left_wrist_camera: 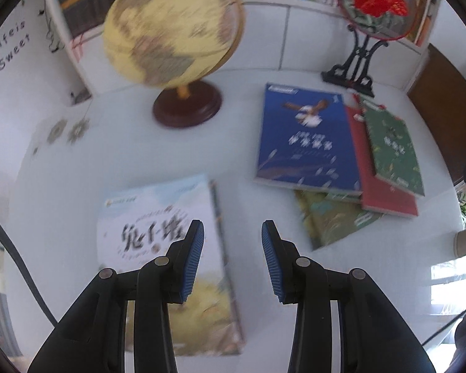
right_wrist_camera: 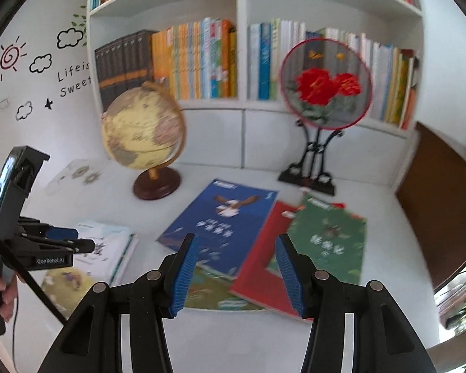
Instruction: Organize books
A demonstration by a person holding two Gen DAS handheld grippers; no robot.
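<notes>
I read this as the start of a gathering step: both grippers hang above the white worktop (right_wrist_camera: 220, 335) with nothing in them. My left gripper (left_wrist_camera: 233, 258) has its jaws partly apart and empty, poised over the near right edge of the pale book (left_wrist_camera: 167, 248) that lies flat and alone on the near left. My right gripper (right_wrist_camera: 236, 275) stands with its jaws a little wider, also empty, above the loose pile on the right — the blue book (right_wrist_camera: 223, 217) on top at the left, the red book (right_wrist_camera: 261, 267) beside it, the green book (right_wrist_camera: 332, 239) overlapping the red one, and a yellow-green book (right_wrist_camera: 214, 295) poking out from underneath at the near side. A globe (right_wrist_camera: 143, 133) and a round fan on a stand (right_wrist_camera: 326, 84) sit at the far side, before the bookshelf (right_wrist_camera: 242, 62). Next, I judge, each gripper must come down to a book's edge — flat covers give the jaws little to bite, so I'd aim for an overhanging corner, the green one probably.
</notes>
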